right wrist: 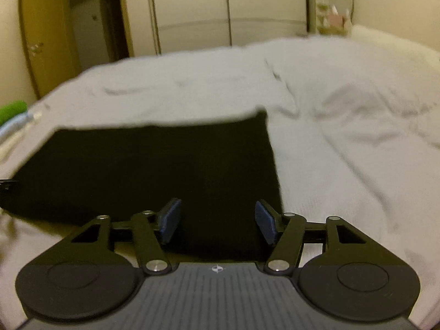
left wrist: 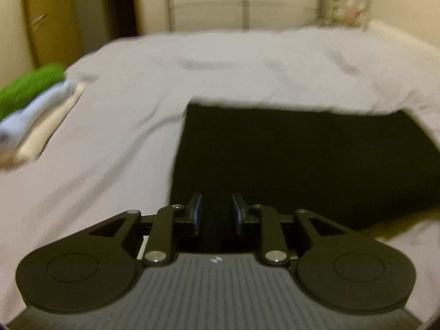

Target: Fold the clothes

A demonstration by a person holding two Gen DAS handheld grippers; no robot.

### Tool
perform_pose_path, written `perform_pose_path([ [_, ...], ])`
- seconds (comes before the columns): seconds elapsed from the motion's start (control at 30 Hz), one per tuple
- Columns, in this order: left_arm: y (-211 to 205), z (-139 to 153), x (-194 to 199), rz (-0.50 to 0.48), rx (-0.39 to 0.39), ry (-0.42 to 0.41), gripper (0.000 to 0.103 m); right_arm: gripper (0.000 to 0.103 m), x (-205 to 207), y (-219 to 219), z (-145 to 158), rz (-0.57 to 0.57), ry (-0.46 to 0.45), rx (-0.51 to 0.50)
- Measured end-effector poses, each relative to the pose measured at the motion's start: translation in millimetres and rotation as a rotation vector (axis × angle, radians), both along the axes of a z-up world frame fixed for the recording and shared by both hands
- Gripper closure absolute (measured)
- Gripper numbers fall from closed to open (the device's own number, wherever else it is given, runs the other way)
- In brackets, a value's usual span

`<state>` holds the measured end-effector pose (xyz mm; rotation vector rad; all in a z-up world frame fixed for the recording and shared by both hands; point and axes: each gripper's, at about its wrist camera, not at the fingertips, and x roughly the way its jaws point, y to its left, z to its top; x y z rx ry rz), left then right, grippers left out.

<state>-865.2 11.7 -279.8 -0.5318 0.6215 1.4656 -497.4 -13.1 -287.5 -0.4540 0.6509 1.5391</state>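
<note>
A black garment [left wrist: 302, 159] lies flat as a folded rectangle on the white bedsheet [left wrist: 115, 143]. In the left wrist view my left gripper [left wrist: 217, 211] hovers over its near left part, fingers a small gap apart with nothing between them. The right wrist view shows the same black garment [right wrist: 154, 170], and my right gripper [right wrist: 217, 221] is over its near right corner, fingers wide apart and empty. Both views are blurred.
A stack of folded clothes [left wrist: 30, 107], green on top of pale blue and cream, sits at the left of the bed; its edge shows as folded clothes [right wrist: 12, 121] in the right view. Wrinkled sheet [right wrist: 357, 126] spreads to the right. Wardrobe doors [right wrist: 228, 11] stand behind the bed.
</note>
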Motion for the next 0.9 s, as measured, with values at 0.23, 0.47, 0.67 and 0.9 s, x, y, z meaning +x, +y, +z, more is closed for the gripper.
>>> perform_pose_path([
  [0.23, -28.8, 15.5, -11.8, 0.054, -0.062, -0.082, 0.066, 0.030, 17.3, -11.2, 12.4, -0.188, -0.098, -0.084],
  [0.47, -70.9, 34.9, 16.9, 0.014, -0.076, -0.047, 0.039, 0.003, 4.2, -51.9, 34.8, -0.144, 0.041, -0.114],
  [0.67, -106.5, 59.6, 46.3, -0.024, -0.046, 0.008, 0.025, 0.003, -25.1, -83.0, 62.9, -0.096, 0.045, -0.097],
  [0.9, -141.1, 97.0, 58.6, -0.027, 0.033, 0.056, 0.009, 0.000, -36.6, -103.5, 98.3, -0.149, -0.031, -0.043],
])
